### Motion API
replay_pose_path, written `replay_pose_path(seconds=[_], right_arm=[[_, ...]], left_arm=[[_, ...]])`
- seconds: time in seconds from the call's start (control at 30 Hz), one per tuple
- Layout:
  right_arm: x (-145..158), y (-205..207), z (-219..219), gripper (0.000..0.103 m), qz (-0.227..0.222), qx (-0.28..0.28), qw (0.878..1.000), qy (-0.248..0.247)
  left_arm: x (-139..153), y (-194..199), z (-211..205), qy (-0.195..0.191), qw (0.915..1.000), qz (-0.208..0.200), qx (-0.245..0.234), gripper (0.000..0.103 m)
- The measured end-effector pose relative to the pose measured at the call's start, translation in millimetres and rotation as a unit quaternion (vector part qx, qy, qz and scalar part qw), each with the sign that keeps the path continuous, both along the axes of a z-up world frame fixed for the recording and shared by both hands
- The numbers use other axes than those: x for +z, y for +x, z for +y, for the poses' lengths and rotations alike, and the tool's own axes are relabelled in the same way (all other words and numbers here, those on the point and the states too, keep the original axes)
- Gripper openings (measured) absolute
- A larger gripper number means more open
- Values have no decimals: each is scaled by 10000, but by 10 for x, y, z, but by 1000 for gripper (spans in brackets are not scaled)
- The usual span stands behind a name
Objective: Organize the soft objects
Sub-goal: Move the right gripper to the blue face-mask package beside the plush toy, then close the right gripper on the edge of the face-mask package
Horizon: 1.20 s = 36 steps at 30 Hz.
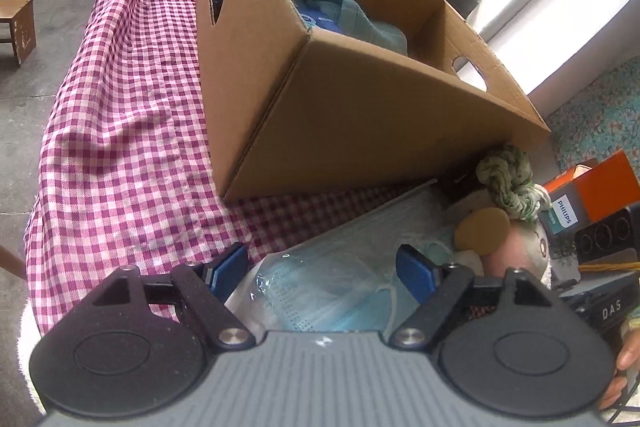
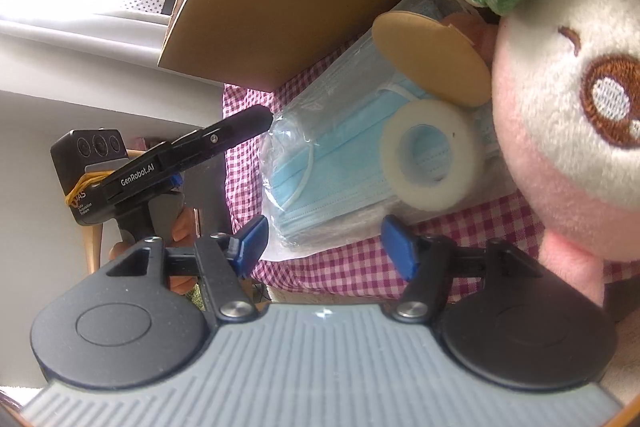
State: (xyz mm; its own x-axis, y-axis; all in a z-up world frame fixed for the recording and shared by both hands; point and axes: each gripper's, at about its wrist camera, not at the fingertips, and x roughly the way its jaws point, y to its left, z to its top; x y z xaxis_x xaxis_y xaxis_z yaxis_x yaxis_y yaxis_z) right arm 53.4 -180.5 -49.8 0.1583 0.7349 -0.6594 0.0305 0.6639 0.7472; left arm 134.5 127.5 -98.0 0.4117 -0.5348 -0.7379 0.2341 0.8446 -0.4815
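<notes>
Both tongs open (mask pack between).

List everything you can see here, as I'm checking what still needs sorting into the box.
cardboard box: one, brown, on the checked cloth, teal fabric inside
checked cloth: one, magenta and white, covering the surface
mask pack: one, light blue in clear wrap, on the cloth before the box
tape roll: one, white, lying on the mask pack
tan disc: one, beside the plush toy
plush toy: one, white and pink, right of the masks
green scrunchie: one, atop the toy
left tongs: open, over the masks
right tongs: open, at the pack's near edge
</notes>
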Motion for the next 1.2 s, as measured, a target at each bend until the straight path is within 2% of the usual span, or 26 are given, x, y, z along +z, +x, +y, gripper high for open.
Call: replay_pose_path(seconds=[0.23, 0.37, 0.53, 0.73, 0.87, 0.97, 1.1, 1.2], right_arm=[[-23, 1, -42, 65, -65, 24, 9999, 76], [-38, -4, -48, 68, -88, -3, 9999, 149], [-51, -13, -40, 70, -148, -70, 9997, 196], [-9, -27, 17, 63, -265, -9, 9996, 2], [-19, -33, -13, 54, -200, -97, 9997, -27], [-48, -34, -57, 52, -128, -198, 9997, 20], [-135, -20, -110, 47, 51, -351, 9990, 278], [-256, -21, -177, 41, 336, -514, 9962, 619]], left_arm=[[-33, -396, 203, -325, 9986, 310, 282, 82], [-29, -709, 237, -460, 9977, 467, 175, 82], [-6, -993, 142, -268, 9983, 521, -36, 82], [159, -846, 71, 7, 9997, 169, 148, 82], [96, -576, -89, 363, 9989, 301, 5, 75], [107, -491, -173, 416, 9984, 390, -50, 73], [121, -474, -177, 251, 9973, 687, -19, 72], [124, -470, -52, -136, 9942, 1061, 148, 70]])
